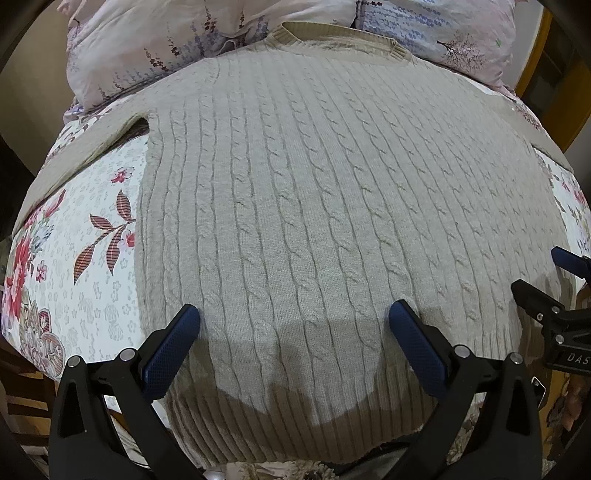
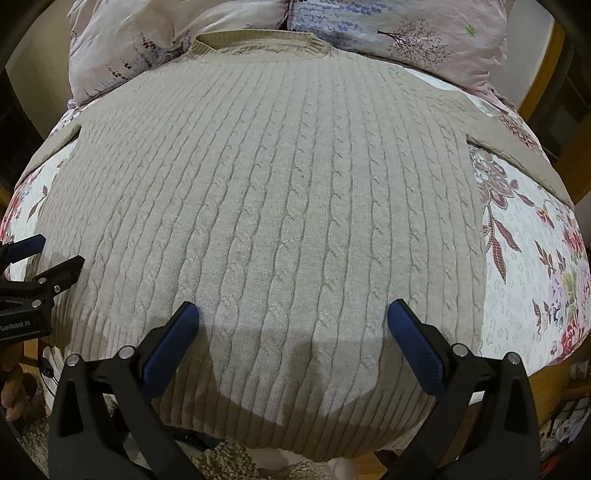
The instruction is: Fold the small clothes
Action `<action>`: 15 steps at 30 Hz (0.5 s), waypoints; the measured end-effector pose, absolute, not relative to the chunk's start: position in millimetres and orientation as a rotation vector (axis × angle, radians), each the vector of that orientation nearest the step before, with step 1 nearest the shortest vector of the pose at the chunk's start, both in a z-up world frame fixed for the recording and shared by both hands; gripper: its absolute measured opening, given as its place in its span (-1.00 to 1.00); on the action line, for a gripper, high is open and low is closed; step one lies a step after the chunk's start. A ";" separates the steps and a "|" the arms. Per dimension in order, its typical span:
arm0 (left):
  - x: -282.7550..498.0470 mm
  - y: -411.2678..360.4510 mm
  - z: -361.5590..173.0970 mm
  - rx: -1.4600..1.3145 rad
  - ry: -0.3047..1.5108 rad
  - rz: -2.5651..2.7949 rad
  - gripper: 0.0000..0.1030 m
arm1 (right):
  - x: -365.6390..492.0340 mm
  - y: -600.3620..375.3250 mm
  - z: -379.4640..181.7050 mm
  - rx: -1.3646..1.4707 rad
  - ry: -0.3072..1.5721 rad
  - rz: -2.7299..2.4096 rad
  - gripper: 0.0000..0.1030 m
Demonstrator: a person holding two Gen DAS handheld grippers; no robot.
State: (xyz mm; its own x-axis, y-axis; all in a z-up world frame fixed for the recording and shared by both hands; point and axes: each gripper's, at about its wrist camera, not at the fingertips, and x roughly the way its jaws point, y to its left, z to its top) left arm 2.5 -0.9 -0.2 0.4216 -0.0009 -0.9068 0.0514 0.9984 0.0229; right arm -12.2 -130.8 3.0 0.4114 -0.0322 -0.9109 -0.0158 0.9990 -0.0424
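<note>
A beige cable-knit sweater (image 1: 295,184) lies flat and spread out on a floral bedspread (image 1: 92,258), collar far, ribbed hem near. It also fills the right wrist view (image 2: 277,184). My left gripper (image 1: 294,314) is open and empty, hovering above the sweater near its hem. My right gripper (image 2: 293,312) is open and empty too, above the hem area. The right gripper shows at the right edge of the left wrist view (image 1: 546,280). The left gripper shows at the left edge of the right wrist view (image 2: 51,254).
Two floral pillows (image 1: 166,44) (image 1: 443,33) lie behind the collar. The sleeves (image 2: 517,147) stretch out to both sides. The bed's near edge runs just below the hem, with floor and wooden furniture (image 1: 22,398) beyond.
</note>
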 end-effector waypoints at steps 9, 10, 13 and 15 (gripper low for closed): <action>4.2 -2.5 -1.3 0.073 1.171 -0.066 0.97 | -13.5 -131.5 4.0 -0.070 1.122 0.032 0.97; 5.2 -2.6 -1.5 0.075 1.175 -0.069 0.97 | -13.1 -132.1 3.9 -0.071 1.127 0.035 0.97; 6.3 -3.0 -1.6 0.086 1.188 -0.085 0.97 | -10.3 -133.1 4.2 -0.073 1.142 0.046 0.97; 7.2 -3.6 -1.1 0.091 1.194 -0.093 0.97 | -7.9 -136.8 6.2 -0.052 1.146 0.059 0.97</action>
